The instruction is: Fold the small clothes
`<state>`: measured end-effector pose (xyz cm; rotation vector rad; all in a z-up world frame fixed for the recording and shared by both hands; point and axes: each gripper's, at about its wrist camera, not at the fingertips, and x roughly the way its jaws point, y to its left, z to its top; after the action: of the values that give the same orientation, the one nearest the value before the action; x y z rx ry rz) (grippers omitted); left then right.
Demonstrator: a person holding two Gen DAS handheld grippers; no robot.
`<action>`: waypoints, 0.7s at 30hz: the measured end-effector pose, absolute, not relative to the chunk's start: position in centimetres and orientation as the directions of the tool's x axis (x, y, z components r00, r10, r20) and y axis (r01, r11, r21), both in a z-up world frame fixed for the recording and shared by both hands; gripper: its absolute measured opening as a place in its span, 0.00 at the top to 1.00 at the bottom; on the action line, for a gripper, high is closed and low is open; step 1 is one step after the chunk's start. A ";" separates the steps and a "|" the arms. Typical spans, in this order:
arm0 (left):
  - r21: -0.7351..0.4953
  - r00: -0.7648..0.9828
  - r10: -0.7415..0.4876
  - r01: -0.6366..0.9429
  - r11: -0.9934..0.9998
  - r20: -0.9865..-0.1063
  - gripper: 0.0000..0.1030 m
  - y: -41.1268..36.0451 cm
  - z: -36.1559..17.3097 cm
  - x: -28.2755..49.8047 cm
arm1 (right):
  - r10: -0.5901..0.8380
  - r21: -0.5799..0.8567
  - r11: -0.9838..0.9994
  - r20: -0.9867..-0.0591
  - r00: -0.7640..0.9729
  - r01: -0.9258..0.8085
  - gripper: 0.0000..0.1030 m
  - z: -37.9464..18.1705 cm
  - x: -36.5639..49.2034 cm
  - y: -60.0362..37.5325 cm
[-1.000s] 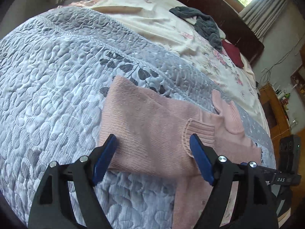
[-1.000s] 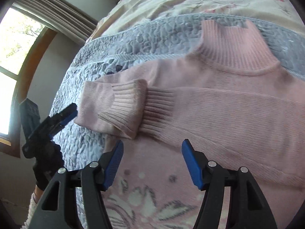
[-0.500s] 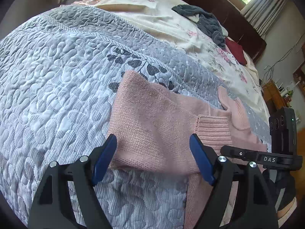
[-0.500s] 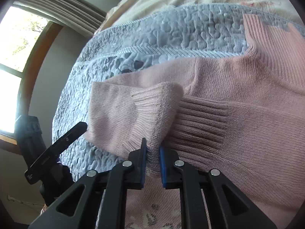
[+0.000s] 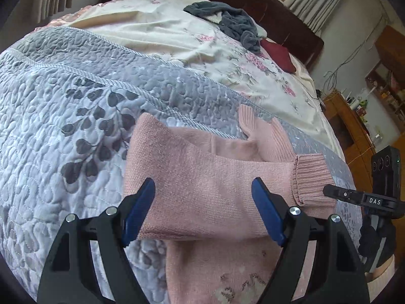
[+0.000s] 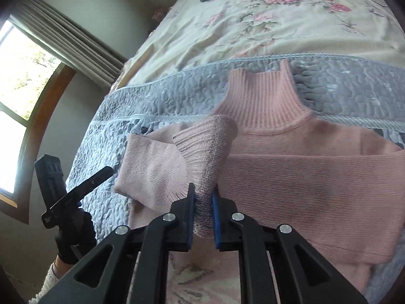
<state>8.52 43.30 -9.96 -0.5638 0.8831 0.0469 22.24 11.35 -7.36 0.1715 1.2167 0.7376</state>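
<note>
Since a second ago the right tool (image 6: 203,217) has clamped the ribbed cuff (image 6: 206,149) and pulled that sleeve across the chest, lifted off the fabric. The pink knit sweater (image 6: 303,177) lies flat mid-frame on the bumpy grey quilted bedspread (image 5: 63,101), ribbed turtleneck (image 6: 263,101) toward the floral sheet (image 6: 265,30). The left tool (image 5: 202,210) hovers spread wide over the folded sleeve, gripping nothing. Lots of bare quilt at the frame's left.
</note>
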 end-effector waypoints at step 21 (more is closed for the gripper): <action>-0.368 0.564 -0.188 -0.224 0.903 -0.804 0.26 38.9 -13.1 11.2 | 0.391 0.276 0.884 -0.878 0.275 -0.378 0.63 -10.9 22.4 5.8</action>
<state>11.25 38.85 -13.06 -0.4632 0.9808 0.0221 22.43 5.84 -10.93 0.0133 1.1842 0.5167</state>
